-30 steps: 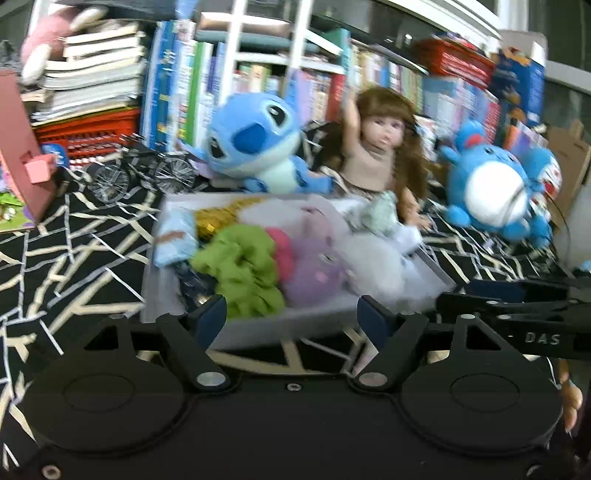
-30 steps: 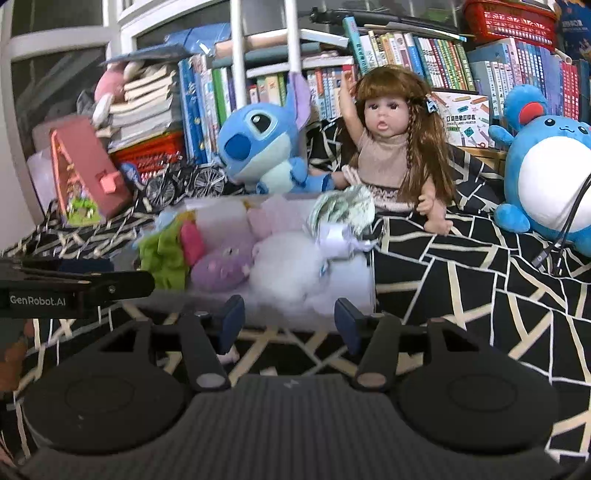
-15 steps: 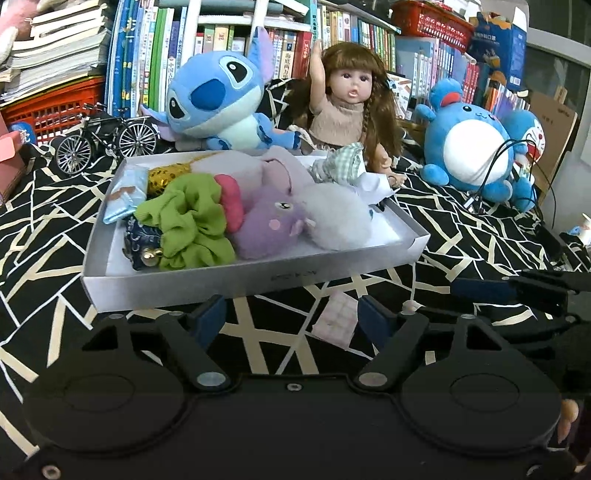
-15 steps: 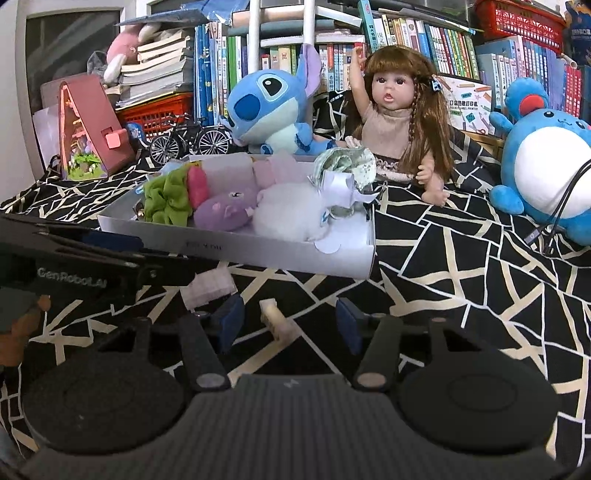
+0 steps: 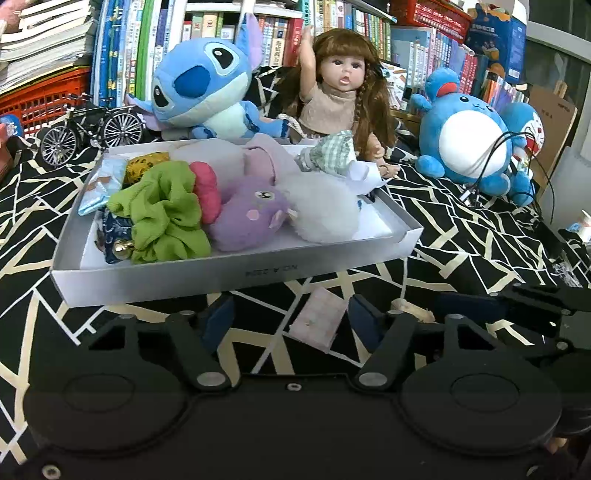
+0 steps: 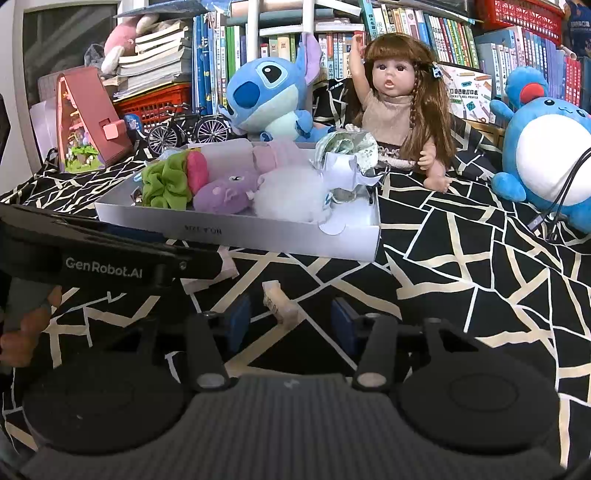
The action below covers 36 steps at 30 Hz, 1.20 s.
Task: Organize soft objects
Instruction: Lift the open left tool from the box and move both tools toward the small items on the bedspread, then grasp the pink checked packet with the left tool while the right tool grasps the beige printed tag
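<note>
Both grippers are tilted down toward the black cloth with cream lines (image 5: pixel 461 236), side by side, near the front wall of the white tray (image 5: pixel 207 275).

Left gripper (image 5: pixel 291 319): jaws apart, just been closing. A pink pad (image 5: pixel 318 320) lies flat on the cloth between the fingers; the pads do not press it.

Right gripper (image 6: pixel 291 321): jaws apart, also just been closing. A small cream block (image 6: pixel 279 302) lies between the fingers, untouched. Fingers of the person's left hand (image 6: pixel 26 325) show at the left edge of the right wrist view.

Tray contents: green scrunchie (image 5: pixel 166 218), purple plush (image 5: pixel 249 218), white fluffy ball (image 5: pixel 321 210), all bunched together.

Behind the tray: blue alien plush (image 5: pixel 207 85), doll (image 5: pixel 343 99), round blue plush (image 5: pixel 469 144), model bicycle (image 5: pixel 90 131). Bookshelves (image 5: pixel 207 29) fill the back wall.
</note>
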Available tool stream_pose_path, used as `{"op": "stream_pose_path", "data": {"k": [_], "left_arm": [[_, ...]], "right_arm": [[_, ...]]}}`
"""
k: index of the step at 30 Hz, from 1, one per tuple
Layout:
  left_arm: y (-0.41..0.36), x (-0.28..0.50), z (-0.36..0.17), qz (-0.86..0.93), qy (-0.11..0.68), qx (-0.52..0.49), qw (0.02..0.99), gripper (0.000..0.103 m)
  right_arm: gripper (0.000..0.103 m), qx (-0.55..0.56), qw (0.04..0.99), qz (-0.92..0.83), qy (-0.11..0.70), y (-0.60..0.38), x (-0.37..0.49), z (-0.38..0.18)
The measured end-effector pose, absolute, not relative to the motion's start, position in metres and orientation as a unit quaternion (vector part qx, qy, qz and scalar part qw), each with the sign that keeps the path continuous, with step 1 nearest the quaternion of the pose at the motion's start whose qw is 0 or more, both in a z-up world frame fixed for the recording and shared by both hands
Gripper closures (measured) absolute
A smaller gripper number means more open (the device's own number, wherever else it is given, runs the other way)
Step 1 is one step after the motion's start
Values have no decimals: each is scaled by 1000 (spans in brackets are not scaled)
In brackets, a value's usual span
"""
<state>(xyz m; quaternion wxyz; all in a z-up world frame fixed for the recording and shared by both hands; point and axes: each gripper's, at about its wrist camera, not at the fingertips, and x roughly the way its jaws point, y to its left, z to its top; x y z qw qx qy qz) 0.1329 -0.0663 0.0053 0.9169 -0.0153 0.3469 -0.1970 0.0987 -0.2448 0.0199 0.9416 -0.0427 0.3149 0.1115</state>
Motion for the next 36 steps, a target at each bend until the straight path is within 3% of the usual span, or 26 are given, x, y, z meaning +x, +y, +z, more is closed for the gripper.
{"op": "stream_pose_path", "data": {"k": [5, 11, 33, 36], "left_arm": [[-71, 133, 4, -203, 350, -13, 915, 55], [-73, 131, 2, -209, 352, -10, 912, 64], [-40, 128, 3, -144, 355, 20, 923, 59], [-39, 125, 6, -142, 348, 16, 927, 52]], "right_arm": [[46, -39, 942, 112, 315, -244, 99, 20], [46, -41, 942, 110, 316, -245, 99, 19], [42, -25, 942, 14, 334, -277, 107, 22], [42, -16, 942, -2, 336, -282, 108, 22]]}}
